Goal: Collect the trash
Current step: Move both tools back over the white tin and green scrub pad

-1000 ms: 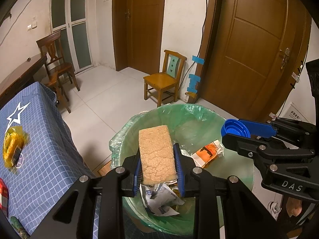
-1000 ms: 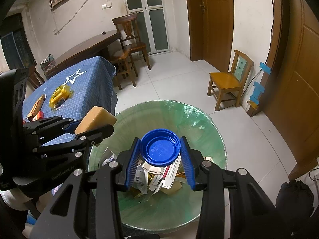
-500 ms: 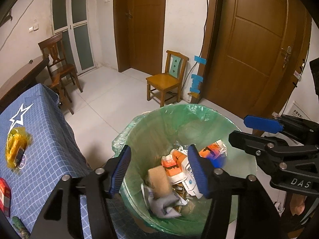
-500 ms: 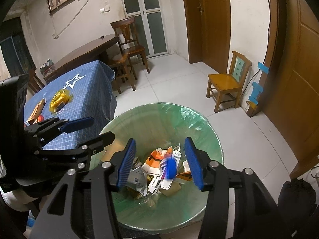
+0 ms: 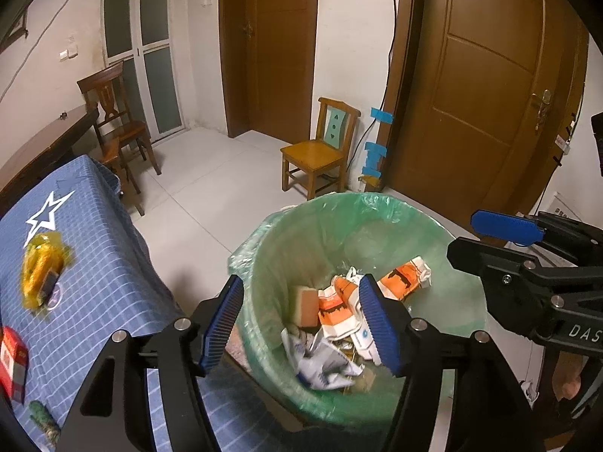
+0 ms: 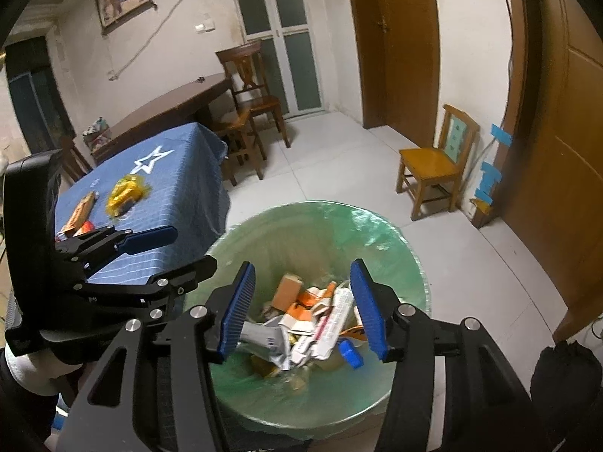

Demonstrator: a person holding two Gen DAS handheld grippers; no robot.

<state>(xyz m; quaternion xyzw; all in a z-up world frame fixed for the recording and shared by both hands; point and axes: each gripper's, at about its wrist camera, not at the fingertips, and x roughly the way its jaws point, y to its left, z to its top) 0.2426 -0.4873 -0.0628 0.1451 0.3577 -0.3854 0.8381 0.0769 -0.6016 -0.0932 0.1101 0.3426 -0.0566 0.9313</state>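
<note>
Hovering over green-lined bin [image 5: 377, 207]: left gripper [image 5: 305, 320] and right gripper [image 6: 305, 309], jaws just opening, both empty; sponge [image 5: 305, 303] and blue lid [image 6: 350, 354] lie among trash inside.

Left tool [image 5: 303, 318]: black frame, ribbed blue pads, silver screw heads; right tool [image 6: 303, 307]: same black frame, blue pads, silver screws; white "DAS" lettering on its side; white sleeve cuff [image 6: 35, 373] behind left tool.

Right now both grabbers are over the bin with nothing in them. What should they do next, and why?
Probably swing the left gripper back to the blue table for the yellow wrapper. Both it and the right gripper are open and empty, and the sponge and blue cap lie in the bin.
</note>
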